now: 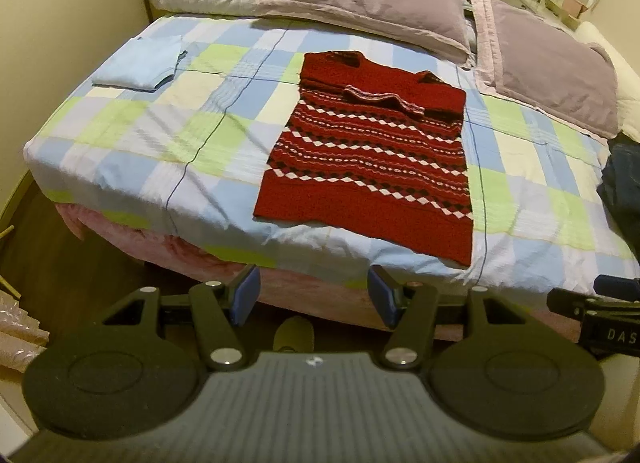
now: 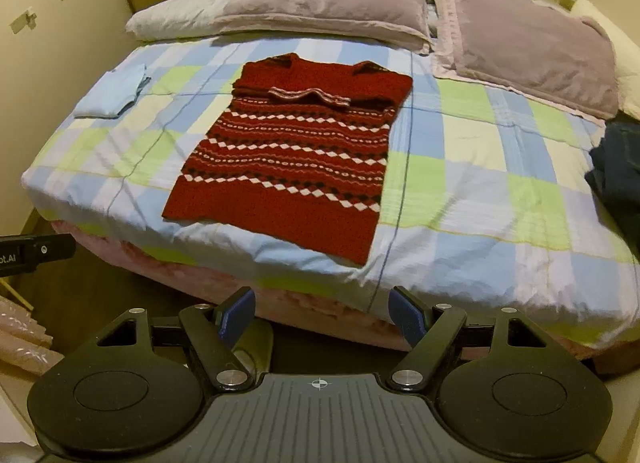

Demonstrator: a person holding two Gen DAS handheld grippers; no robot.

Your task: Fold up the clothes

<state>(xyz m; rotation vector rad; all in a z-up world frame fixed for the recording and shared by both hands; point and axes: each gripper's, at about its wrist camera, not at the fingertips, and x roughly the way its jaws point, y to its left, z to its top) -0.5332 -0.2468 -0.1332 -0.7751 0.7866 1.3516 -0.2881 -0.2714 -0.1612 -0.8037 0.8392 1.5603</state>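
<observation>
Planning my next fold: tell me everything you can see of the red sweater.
The red sweater is a thick-looking knit with white and dark diamond bands. It lies flat on the checked bedspread, hem toward the cameras, collar toward the pillows, its sleeves folded in across the chest. Neither claw touches it.

Both wrist views facing bed (image 1: 120,151) together

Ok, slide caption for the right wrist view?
Open right gripper faces red patterned sweater, sleeves folded in, on checked bed.
</observation>
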